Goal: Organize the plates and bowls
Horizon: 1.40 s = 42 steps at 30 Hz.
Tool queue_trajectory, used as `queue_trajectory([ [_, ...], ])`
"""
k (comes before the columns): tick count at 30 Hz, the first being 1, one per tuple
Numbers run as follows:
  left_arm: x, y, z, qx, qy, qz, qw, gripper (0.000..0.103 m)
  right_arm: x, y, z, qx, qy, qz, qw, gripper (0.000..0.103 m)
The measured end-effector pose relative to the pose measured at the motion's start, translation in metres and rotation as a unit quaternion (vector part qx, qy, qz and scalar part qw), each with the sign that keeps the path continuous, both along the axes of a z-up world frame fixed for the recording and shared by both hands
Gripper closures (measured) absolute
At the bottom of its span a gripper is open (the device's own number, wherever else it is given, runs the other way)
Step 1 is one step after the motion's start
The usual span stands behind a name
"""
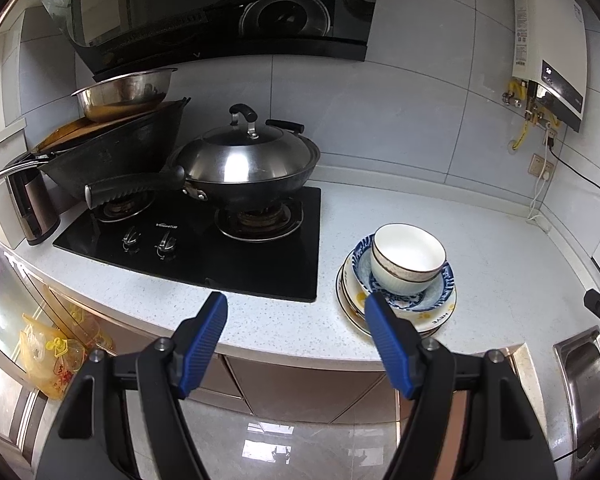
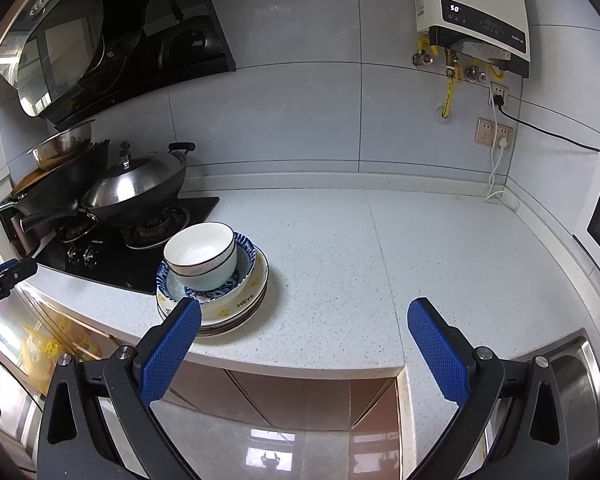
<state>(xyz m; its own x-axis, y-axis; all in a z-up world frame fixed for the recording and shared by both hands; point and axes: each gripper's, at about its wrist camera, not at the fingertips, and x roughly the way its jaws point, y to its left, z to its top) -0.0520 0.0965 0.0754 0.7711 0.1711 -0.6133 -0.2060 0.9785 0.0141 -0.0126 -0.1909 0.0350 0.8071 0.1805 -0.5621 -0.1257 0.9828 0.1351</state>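
The table (image 2: pixel 340 248) has a pale speckled stone look with a faint sheen. On it, the white bowls (image 2: pixel 202 254) are glossy glazed ceramic with a thin dark rim line, nested in a blue-patterned glazed dish (image 2: pixel 220 290) on smooth cream plates (image 2: pixel 252 300). The cooktop (image 1: pixel 204 248) is glossy black glass. The wok lid (image 1: pixel 240 160) is polished metal, mirror-bright, and the basin (image 1: pixel 124 92) is brushed steel. Wall tiles (image 2: pixel 292 120) look smooth and satin grey. Each gripper's pads (image 2: pixel 436 348) are matt blue textured rubber on black matt plastic arms. The sink (image 2: pixel 580 376) is dull steel.
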Motion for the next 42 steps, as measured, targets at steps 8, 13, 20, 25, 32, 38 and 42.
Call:
queue_trajectory([
  [8, -0.005, 0.002, 0.000, 0.002, -0.001, 0.003, 1.0000, 0.033, 0.001, 0.005, -0.001, -0.002, 0.002, 0.007, 1.000, 0.001],
  [13, -0.006, 0.005, 0.000, 0.004, 0.000, 0.003, 1.0000, 0.033, 0.000, 0.007, -0.002, -0.005, 0.005, 0.011, 1.000, 0.001],
  [20, -0.007, 0.006, 0.001, 0.004, 0.000, 0.002, 1.0000, 0.033, -0.002, 0.013, -0.002, -0.019, 0.006, 0.021, 1.000, 0.001],
  [25, -0.010, 0.007, 0.002, 0.003, -0.003, 0.000, 1.0000, 0.033, -0.004, 0.016, -0.001, -0.027, 0.006, 0.025, 0.999, 0.001],
  [32, -0.017, 0.007, 0.006, 0.002, -0.011, -0.003, 0.9999, 0.033, -0.007, 0.019, -0.001, -0.028, 0.007, 0.027, 0.999, 0.001],
  [38, -0.017, 0.007, 0.005, 0.010, -0.004, 0.002, 0.9999, 0.033, -0.009, 0.018, -0.001, -0.025, 0.006, 0.029, 0.999, 0.001],
  [42, -0.020, 0.009, 0.004, 0.006, -0.002, 0.005, 1.0000, 0.033, -0.011, 0.020, -0.001, -0.028, 0.005, 0.031, 0.999, 0.001],
])
